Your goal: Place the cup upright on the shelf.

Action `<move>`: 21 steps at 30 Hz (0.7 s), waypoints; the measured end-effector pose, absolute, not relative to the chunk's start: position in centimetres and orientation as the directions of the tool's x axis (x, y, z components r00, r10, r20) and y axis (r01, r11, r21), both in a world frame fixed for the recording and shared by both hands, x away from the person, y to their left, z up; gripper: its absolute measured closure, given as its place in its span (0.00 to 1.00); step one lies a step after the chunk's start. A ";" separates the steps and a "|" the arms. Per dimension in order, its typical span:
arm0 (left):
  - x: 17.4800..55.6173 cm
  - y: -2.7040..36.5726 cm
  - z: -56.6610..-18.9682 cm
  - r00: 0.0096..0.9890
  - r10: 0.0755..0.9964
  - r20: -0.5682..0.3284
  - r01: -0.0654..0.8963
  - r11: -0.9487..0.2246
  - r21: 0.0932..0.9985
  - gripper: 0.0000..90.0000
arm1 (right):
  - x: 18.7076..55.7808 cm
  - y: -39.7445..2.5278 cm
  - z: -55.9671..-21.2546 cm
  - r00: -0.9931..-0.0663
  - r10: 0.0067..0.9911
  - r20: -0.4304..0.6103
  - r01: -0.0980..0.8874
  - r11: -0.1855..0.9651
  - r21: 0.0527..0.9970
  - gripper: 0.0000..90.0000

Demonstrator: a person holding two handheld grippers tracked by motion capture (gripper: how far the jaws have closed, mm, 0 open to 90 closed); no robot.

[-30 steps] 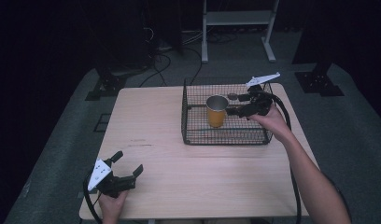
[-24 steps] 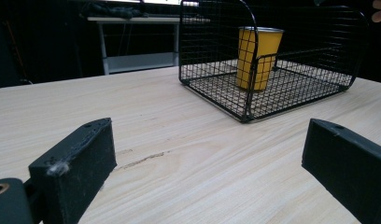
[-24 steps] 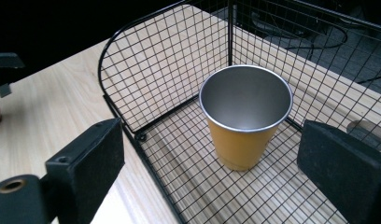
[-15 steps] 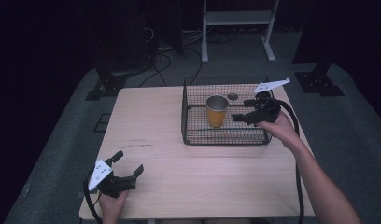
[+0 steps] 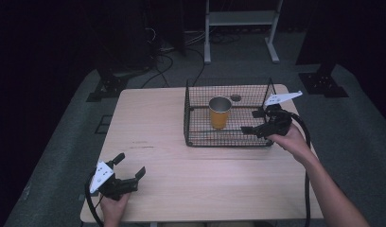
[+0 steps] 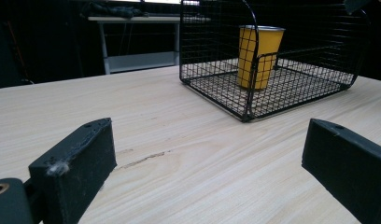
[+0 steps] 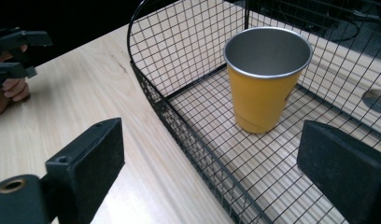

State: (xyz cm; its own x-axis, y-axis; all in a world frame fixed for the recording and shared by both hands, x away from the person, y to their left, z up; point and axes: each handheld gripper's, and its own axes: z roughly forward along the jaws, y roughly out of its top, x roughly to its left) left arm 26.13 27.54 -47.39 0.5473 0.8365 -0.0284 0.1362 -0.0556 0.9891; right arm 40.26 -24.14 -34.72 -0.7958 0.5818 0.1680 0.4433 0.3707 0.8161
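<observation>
Yellow cup (image 7: 265, 81) was left upright in the basket (image 5: 191, 118); the unclenched right tool (image 5: 255, 121) could perhaps topple it.

Wire basket (image 5: 227, 140) walls ring the cup (image 5: 219, 112); top stays open.

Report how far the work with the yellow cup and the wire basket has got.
Done, by the look of it: the yellow cup stands upright inside the wire basket, untouched. In hand: the right gripper hovers open at the basket's right end, holding nothing. The left gripper rests open near the table's front left corner. Left: nothing obvious, apart from a small dark disc in the basket.
</observation>
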 end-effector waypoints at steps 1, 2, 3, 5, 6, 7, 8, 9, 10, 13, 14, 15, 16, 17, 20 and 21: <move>26.1 27.5 -47.4 0.548 0.836 -0.028 0.136 -0.056 0.989 0.02 | 40.3 -24.1 -34.7 -0.796 0.582 0.168 0.443 0.371 0.816 0.07; 26.1 27.5 -47.4 0.548 0.836 -0.027 0.136 -0.057 0.989 0.02 | 40.1 -24.2 -34.8 -0.797 0.580 0.167 0.442 0.373 0.816 0.07; 26.1 27.5 -47.4 0.548 0.836 -0.026 0.136 -0.058 0.989 0.02 | 39.8 -24.3 -34.9 -0.798 0.579 0.167 0.441 0.371 0.817 0.07; 26.1 27.5 -47.4 0.547 0.837 -0.027 0.136 -0.058 0.989 0.02 | 39.5 -24.4 -35.0 -0.800 0.577 0.168 0.440 0.372 0.817 0.07; 26.1 27.5 -47.4 0.547 0.836 -0.026 0.136 -0.058 0.989 0.02 | 39.2 -24.5 -35.1 -0.800 0.575 0.169 0.439 0.369 0.819 0.07; 26.1 27.5 -47.4 0.547 0.837 -0.026 0.136 -0.058 0.989 0.02 | 39.0 -24.5 -35.1 -0.801 0.574 0.170 0.436 0.366 0.822 0.07; 26.1 27.5 -47.4 0.547 0.837 -0.027 0.137 -0.058 0.989 0.02 | 38.4 -24.6 -35.2 -0.806 0.568 0.168 0.432 0.369 0.823 0.07; 26.1 27.5 -47.4 0.547 0.837 -0.027 0.137 -0.057 0.989 0.02 | 38.4 -24.6 -35.2 -0.806 0.568 0.168 0.432 0.369 0.823 0.07; 26.1 27.5 -47.4 0.547 0.837 -0.026 0.136 -0.058 0.989 0.02 | 38.2 -24.6 -35.2 -0.807 0.565 0.170 0.431 0.368 0.824 0.08; 26.1 27.5 -47.4 0.547 0.837 -0.026 0.136 -0.058 0.989 0.02 | 37.2 -24.6 -35.5 -0.817 0.553 0.164 0.423 0.380 0.823 0.08; 26.1 27.5 -47.4 0.546 0.837 -0.025 0.136 -0.059 0.989 0.02 | 37.2 -24.6 -35.5 -0.817 0.553 0.164 0.423 0.380 0.823 0.08; 26.1 27.5 -47.4 0.546 0.837 -0.025 0.136 -0.059 0.989 0.02 | 36.7 -24.6 -35.7 -0.819 0.552 0.156 0.417 0.386 0.823 0.08; 26.1 27.5 -47.4 0.546 0.837 -0.025 0.136 -0.059 0.989 0.02 | 36.7 -24.6 -35.7 -0.819 0.552 0.156 0.417 0.386 0.823 0.08; 26.1 27.5 -47.4 0.546 0.838 -0.025 0.136 -0.059 0.989 0.02 | 36.6 -24.6 -35.8 -0.820 0.548 0.163 0.418 0.381 0.825 0.08; 26.1 27.5 -47.4 0.546 0.837 -0.024 0.137 -0.061 0.989 0.02 | 35.9 -24.7 -36.1 -0.824 0.543 0.159 0.415 0.388 0.823 0.08; 26.1 27.5 -47.4 0.546 0.837 -0.024 0.137 -0.061 0.989 0.02 | 35.9 -24.7 -36.1 -0.824 0.543 0.159 0.415 0.388 0.823 0.08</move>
